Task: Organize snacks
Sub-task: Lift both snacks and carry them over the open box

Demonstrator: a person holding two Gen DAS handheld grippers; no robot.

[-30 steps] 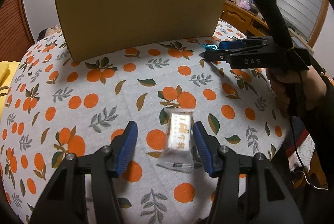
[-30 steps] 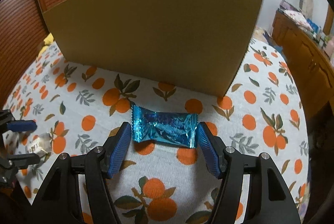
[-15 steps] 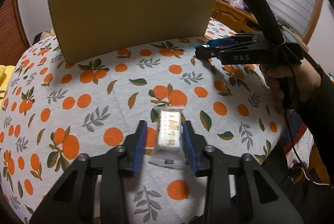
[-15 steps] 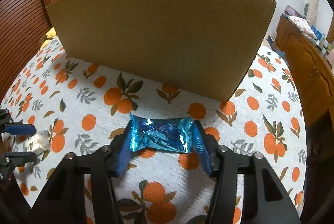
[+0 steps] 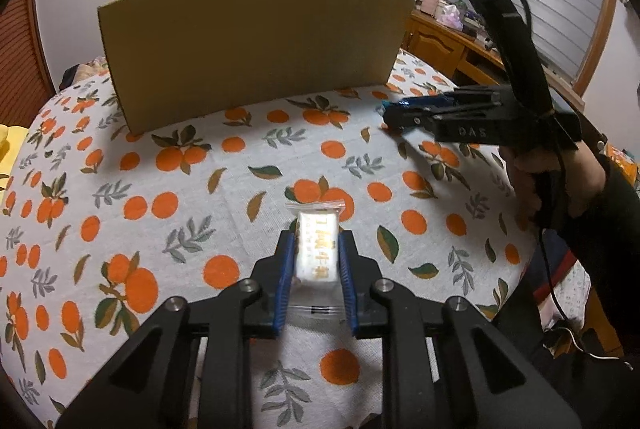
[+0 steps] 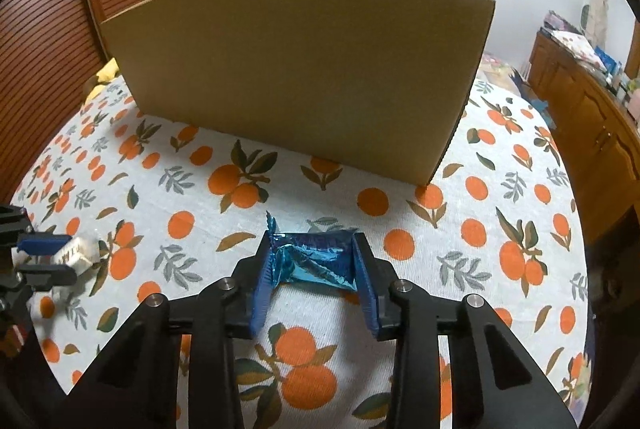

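Snacks: you hold two, one in each gripper, both just above the orange-print tablecloth [image 5: 168, 165] in front of the tall brown cardboard box [image 6: 304, 69].
Left gripper [image 5: 316, 261]: its blue-padded fingers [image 5: 285, 277] are pressed against the long sides of the small white snack in a clear wrapper with gold lettering [image 5: 318, 253]; the sealed ends stick out front and back.
Right gripper [image 6: 314, 265]: it pinches the crinkled blue foil snack packet [image 6: 310, 261] end to end, and the foil has buckled between the pads.
Grip advice: keep the squeeze steady. The foil looks slippery and already folded, so more force will probably only crush it.
Lift: raise both straight up before you travel, so neither wrapper drags on the cloth.
Box: its near wall stands high and the opening is hidden from both cameras; judge your clearance over the rim before you let go.
Spacing: the grippers are well apart, so keep each on its own side as you carry.
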